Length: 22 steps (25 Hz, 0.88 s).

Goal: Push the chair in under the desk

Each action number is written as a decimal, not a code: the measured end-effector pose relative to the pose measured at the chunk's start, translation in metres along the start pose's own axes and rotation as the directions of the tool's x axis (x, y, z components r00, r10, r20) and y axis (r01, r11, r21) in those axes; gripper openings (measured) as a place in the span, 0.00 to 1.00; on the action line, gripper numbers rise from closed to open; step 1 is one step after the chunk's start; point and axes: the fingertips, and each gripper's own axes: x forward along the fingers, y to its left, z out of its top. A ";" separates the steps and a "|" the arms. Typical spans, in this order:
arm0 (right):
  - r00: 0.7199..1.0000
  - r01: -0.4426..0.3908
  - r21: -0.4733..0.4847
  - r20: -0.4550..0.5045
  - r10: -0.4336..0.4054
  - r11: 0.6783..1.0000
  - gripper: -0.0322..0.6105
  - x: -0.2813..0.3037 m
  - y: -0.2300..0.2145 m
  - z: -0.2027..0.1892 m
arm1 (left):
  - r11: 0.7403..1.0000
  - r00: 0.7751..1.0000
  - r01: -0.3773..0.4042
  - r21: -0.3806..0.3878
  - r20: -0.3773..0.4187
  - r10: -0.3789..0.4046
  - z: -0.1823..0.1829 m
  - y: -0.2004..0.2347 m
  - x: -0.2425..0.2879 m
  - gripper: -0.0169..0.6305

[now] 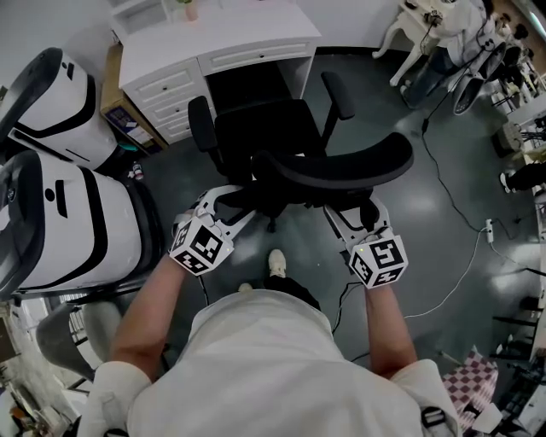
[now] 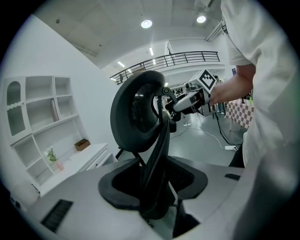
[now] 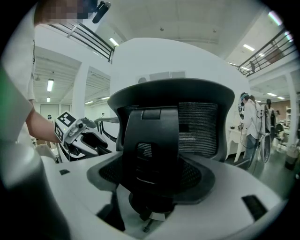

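A black office chair [image 1: 256, 128] faces the white desk [image 1: 222, 38], its seat at the desk's knee opening and its curved backrest [image 1: 341, 166] toward me. My left gripper [image 1: 232, 201] is behind the backrest's left side. In the left gripper view the thin black back strut [image 2: 159, 140] runs between the left gripper's [image 2: 157, 180] jaws, which stand wider than it. My right gripper [image 1: 354, 212] is under the backrest's right side. In the right gripper view the broad back support panel [image 3: 152, 140] fills the gap of the right gripper [image 3: 152, 180] from pad to pad.
White drawers [image 1: 162, 90] flank the knee opening. Two big white and black machine housings [image 1: 51, 213] stand close on the left. Cables [image 1: 452, 196] trail over the grey floor at the right. My foot [image 1: 276, 260] is just behind the chair base. A person [image 1: 452, 26] stands far right.
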 end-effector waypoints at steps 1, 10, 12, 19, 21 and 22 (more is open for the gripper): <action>1.000 -0.001 -0.001 0.001 0.001 1.000 0.54 0.003 -0.002 0.001 | 1.000 1.000 -0.004 0.000 -0.001 0.004 0.000 0.003 0.002 0.30; 1.000 -0.010 -0.006 0.009 0.010 1.000 0.54 0.032 -0.018 0.010 | 1.000 0.999 -0.026 -0.011 -0.030 0.025 -0.001 0.034 0.018 0.31; 1.000 -0.013 -0.009 0.014 0.013 1.000 0.54 0.038 -0.020 0.012 | 0.999 0.999 -0.030 -0.018 -0.035 0.030 -0.003 0.040 0.021 0.31; 0.999 -0.025 -0.015 0.023 0.025 1.000 0.54 0.063 -0.028 0.020 | 0.998 0.998 -0.050 -0.036 -0.042 0.049 -0.007 0.065 0.029 0.32; 0.999 -0.029 -0.018 0.027 0.029 0.999 0.54 0.070 -0.031 0.023 | 0.997 0.998 -0.052 -0.050 -0.039 0.051 -0.008 0.071 0.033 0.32; 0.999 -0.031 -0.018 0.029 0.031 0.999 0.54 0.073 -0.033 0.023 | 0.997 0.998 -0.054 -0.056 -0.039 0.052 -0.009 0.073 0.035 0.32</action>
